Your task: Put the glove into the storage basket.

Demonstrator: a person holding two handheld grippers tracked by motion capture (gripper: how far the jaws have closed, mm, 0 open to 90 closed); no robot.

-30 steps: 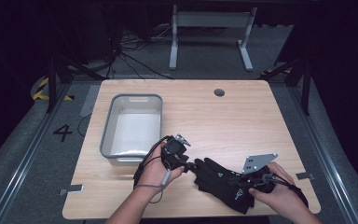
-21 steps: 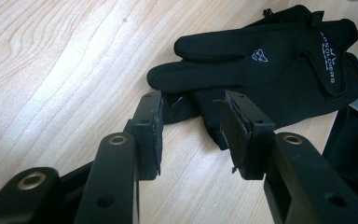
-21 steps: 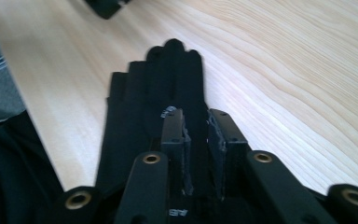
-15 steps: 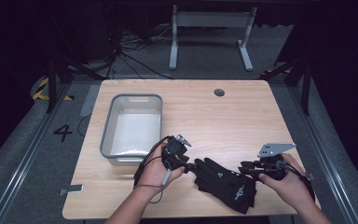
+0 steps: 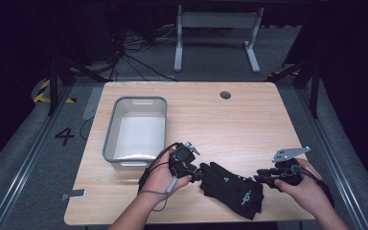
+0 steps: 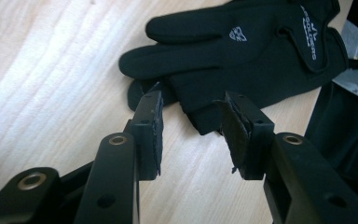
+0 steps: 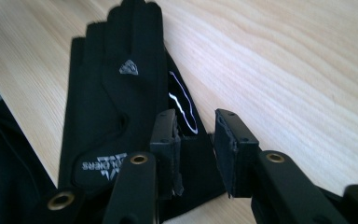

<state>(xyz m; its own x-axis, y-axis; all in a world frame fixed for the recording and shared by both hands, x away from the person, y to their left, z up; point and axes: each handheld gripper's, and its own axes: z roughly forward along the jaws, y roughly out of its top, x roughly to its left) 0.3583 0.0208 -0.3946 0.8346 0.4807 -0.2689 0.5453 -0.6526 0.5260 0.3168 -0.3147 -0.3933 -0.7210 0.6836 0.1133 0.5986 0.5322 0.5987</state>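
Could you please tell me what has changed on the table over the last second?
The right hand-held gripper drew back from the black gloves to their right edge, and its jaws now stand open there. The left hand-held gripper, the gloves and the grey bin stayed put.

Right tongs [image 5: 263,176] let go of glove [image 5: 232,188] cuff, drew back right, jaws now apart.
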